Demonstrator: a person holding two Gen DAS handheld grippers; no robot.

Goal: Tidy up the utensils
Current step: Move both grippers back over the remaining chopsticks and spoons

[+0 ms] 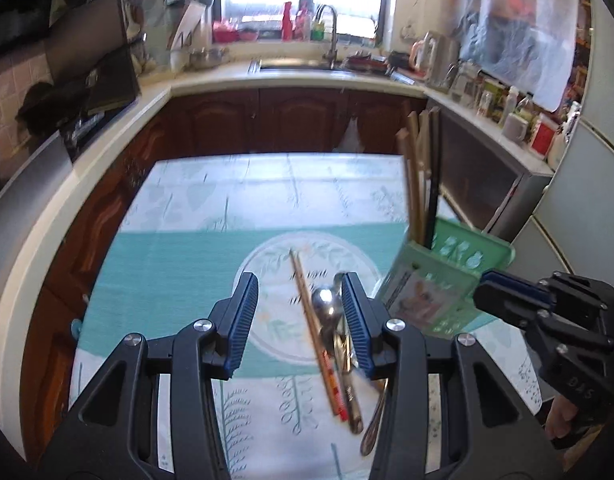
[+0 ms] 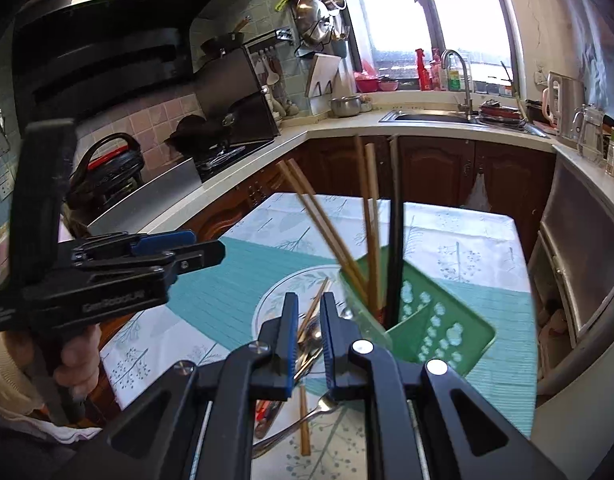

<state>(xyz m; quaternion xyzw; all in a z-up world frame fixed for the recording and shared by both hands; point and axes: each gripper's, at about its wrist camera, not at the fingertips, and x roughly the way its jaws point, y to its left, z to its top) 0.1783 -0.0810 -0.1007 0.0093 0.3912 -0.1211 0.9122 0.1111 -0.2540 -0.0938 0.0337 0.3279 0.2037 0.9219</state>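
While both grippers hang over the table, the utensils lie loose below.
Left gripper stands half open, nothing pinched; under it at six o'clock lie the chopsticks and spoon. Right gripper shows a narrow gap, empty. Farther off at two o'clock the green holder on the tablecloth carries upright chopsticks.

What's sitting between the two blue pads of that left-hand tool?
In the left wrist view, the left tool stands open over the table: a wooden chopstick and a metal spoon lie between its pads, on the patterned tablecloth.
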